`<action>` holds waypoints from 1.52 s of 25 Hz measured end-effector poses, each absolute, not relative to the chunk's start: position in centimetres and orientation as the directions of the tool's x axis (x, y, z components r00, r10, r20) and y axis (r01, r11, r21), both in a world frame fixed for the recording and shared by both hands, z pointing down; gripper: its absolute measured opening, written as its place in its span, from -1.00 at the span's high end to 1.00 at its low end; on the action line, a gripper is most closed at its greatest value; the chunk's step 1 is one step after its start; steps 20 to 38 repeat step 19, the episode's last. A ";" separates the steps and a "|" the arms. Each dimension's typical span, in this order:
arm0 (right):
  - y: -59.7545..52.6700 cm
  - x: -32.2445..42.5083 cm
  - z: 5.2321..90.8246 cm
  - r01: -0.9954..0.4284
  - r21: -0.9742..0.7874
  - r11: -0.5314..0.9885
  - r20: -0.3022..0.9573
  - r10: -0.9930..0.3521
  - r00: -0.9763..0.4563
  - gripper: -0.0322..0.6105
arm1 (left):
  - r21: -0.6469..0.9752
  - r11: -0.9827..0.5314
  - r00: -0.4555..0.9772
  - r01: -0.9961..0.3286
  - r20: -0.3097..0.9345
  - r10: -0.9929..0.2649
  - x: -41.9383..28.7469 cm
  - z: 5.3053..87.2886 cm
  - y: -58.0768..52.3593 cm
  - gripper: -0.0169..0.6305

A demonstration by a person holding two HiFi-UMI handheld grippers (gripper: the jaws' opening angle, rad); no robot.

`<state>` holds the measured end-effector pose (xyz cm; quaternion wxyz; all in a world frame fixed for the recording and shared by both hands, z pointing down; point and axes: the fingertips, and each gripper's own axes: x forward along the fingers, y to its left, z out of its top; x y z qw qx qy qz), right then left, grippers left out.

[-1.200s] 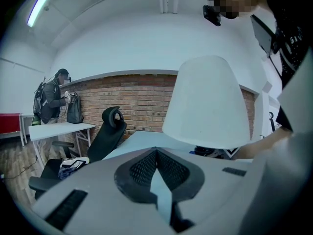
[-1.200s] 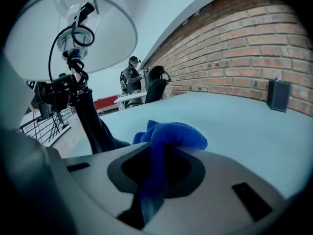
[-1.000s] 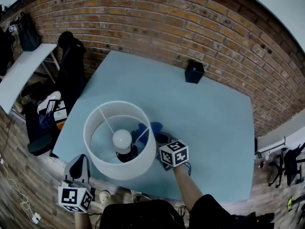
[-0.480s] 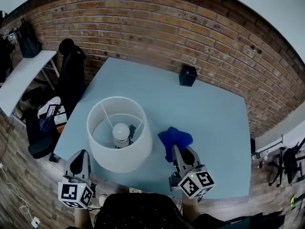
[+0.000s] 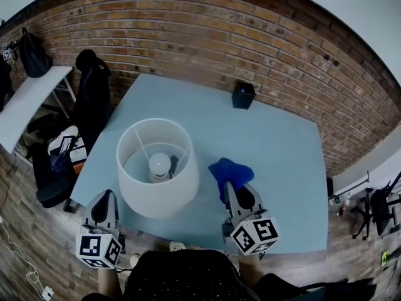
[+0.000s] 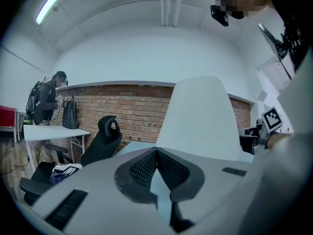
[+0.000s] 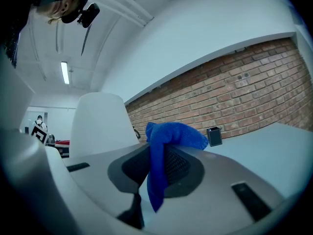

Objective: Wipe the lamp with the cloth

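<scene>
Right hand-held gripper (image 5: 229,185) is clamped on the blue cloth (image 5: 230,170). It's pinched at a fold, with a bunch bulging over the tips and a short tail hanging down between the jaws. That grip leaves a soft pad out front, so fabric meets the lamp (image 5: 160,199), not plastic.

The cloth is just to the right of the lamp, near the shade but apart from it. It looks lifted off the tabletop (image 5: 282,149), though I can't be sure.

The lamp stands upright toward the front-left of the tabletop. The shade is open on top and the bulb shows inside.

Left hand-held gripper (image 5: 104,199) has its jaws together with nothing in them. It's low at the near-left edge, beside the shade and not touching. My guess is it's parked there to steady the shade, which looks light.

There's no wiping contact at this moment. Likely next move is to bring the pad onto the shade's outer wall and sweep around. Pressing too hard could tip the lamp or dent the shade.

The small black box (image 5: 242,95) at the far edge is well apart from all this.
</scene>
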<state>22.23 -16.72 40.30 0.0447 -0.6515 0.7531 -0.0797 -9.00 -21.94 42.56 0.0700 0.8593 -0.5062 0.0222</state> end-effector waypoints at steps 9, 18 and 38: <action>-16.7 21.5 39.5 -0.975 -0.147 0.166 -0.004 -0.986 -0.167 0.72 | 0.095 -0.476 0.484 -0.874 0.095 -0.870 -8.8 42.3 -21.2 0.92; -16.7 21.1 40.4 -0.981 -0.129 0.143 0.027 -0.989 -0.148 0.72 | 0.087 -0.464 0.471 -0.881 0.099 -0.876 -9.6 42.2 -20.7 0.92; -16.7 20.9 40.6 -0.981 -0.127 0.145 0.031 -0.988 -0.150 0.72 | 0.087 -0.463 0.470 -0.882 0.102 -0.877 -9.8 42.3 -20.7 0.92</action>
